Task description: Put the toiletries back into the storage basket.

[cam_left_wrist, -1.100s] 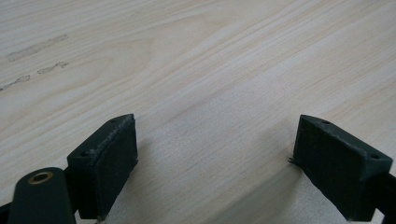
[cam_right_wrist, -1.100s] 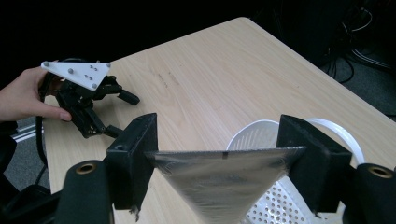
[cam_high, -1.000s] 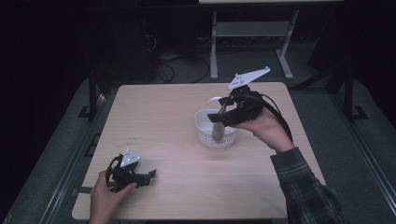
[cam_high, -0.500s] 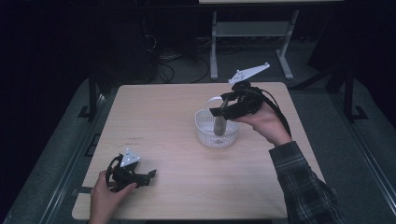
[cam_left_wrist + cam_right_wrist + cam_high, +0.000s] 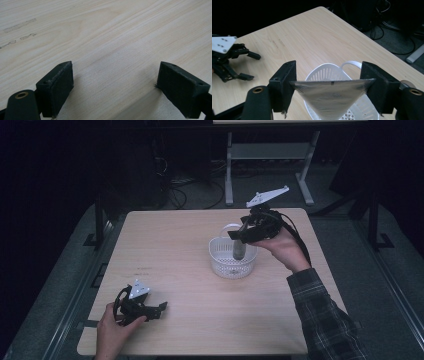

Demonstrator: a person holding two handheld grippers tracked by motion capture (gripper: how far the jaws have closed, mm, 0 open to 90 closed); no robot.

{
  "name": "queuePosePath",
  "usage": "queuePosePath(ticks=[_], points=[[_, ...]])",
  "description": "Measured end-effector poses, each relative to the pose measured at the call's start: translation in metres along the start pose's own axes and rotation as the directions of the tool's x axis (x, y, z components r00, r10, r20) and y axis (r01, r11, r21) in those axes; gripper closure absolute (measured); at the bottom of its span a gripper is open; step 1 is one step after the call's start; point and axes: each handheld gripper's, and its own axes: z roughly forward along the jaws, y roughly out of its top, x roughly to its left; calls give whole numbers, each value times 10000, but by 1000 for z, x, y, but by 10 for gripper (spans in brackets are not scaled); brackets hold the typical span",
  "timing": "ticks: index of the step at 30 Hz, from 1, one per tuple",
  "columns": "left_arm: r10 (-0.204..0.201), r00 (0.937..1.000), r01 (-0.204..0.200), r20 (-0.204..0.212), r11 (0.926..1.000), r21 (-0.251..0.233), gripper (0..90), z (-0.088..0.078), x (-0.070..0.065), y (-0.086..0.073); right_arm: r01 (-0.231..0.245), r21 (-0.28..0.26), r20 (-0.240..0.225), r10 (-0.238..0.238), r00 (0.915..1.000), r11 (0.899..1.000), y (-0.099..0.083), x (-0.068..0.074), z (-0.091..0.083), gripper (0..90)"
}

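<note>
High view, right gripper [image 5: 239,233]: I see it clamped on a silvery pouch [image 5: 332,97], apparently foil, above the white basket [image 5: 220,262].
Left gripper [image 5: 115,87]: jaws spread, resting on table [image 5: 175,245].

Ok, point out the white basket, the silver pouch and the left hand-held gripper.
white basket [image 5: 226,265]: high view, front wall.
silver pouch [image 5: 332,96]: right gripper view, flat face.
left hand-held gripper [image 5: 161,309]: high view, between its fingertips.
</note>
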Motion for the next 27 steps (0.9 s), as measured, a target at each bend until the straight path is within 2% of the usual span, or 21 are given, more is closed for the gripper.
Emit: queuePosePath(ticks=[9, 27], points=[[1, 10000, -1, -15, 10000, -17, 126, 0, 0, 0, -268, 133, 258, 265, 9993, 9996, -11, -11, 9, 297], [5, 10000, -5, -15, 10000, -16, 126, 0, 0, 0, -614, 409, 392, 598, 9974, 9973, -31, -23, 22, 297]])
